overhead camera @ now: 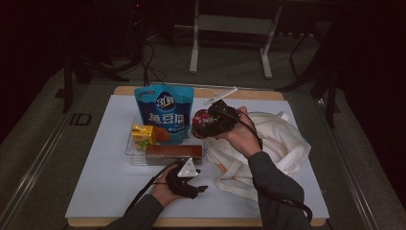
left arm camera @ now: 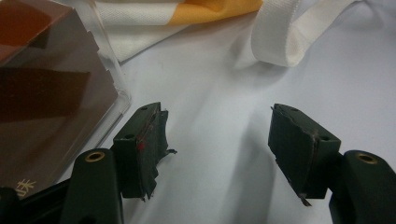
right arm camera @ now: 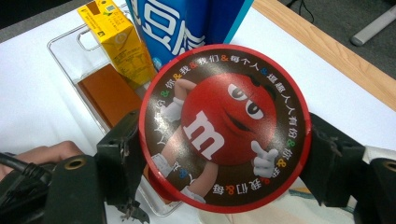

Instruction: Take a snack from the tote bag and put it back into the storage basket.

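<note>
My right gripper is shut on a round red-rimmed candy tin and holds it in the air above the right end of the clear tray. In the right gripper view the tin, printed with a red cartoon character, sits clamped between the jaws of the right gripper. My left gripper rests low on the white board in front of the tray. Its jaws stand open with only bare board between them, as the left gripper view shows around the left gripper.
The tray holds a blue snack bag, a yellow juice carton and a brown box. A white tote bag lies crumpled at the right, its strap close ahead of the left gripper. The white board lies on a wooden table.
</note>
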Available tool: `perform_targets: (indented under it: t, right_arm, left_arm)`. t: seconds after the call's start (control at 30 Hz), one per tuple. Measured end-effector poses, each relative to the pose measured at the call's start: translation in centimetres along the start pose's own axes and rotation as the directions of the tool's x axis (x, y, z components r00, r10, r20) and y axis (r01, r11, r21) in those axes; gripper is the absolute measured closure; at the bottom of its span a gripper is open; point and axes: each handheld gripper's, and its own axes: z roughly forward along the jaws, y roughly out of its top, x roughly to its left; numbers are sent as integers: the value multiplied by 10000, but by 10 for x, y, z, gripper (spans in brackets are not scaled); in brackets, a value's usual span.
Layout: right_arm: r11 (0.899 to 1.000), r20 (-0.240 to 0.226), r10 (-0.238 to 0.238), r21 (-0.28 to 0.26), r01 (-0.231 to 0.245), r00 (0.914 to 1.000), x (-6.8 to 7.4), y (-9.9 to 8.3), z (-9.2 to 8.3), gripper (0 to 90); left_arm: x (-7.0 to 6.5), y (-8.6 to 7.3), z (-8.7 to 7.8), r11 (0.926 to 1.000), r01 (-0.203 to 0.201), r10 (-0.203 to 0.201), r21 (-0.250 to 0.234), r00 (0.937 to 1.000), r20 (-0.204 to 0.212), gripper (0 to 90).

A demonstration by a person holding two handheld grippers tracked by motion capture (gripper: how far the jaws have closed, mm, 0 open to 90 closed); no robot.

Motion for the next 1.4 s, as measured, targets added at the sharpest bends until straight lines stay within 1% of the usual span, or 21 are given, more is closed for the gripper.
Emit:
perform_targets:
  t: [0.3,0.5,0.87,1.07,1.27,1.4]
  right_arm:
    - [9998,0,195,66,-195,9998,1,2,8,256]
    - [9996,49,232,144,-233,9997,2,4,15,256]
    - [9981,29,574,224,-574,9983,2,5,26,256]
    - [9967,123,747,304,-750,9971,3,4,32,256]
    - [9958,169,776,473,-783,9968,6,2,40,256]
    - [9957,254,669,628,-684,9974,8,1,46,256]
  left_arm:
    - [0,0,0,10000,8,-8,-18,10000,28,360]
    - [0,0,0,10000,8,-8,-16,10000,25,360]
    - [0,0,0,10000,31,-31,-24,10000,32,360]
    - [0,0,0,10000,4,-4,-8,10000,21,360]
    - [0,0,1,10000,15,-15,-25,10000,27,360]
    - [0,0,1,10000,-10,10,-20,10000,17,360]
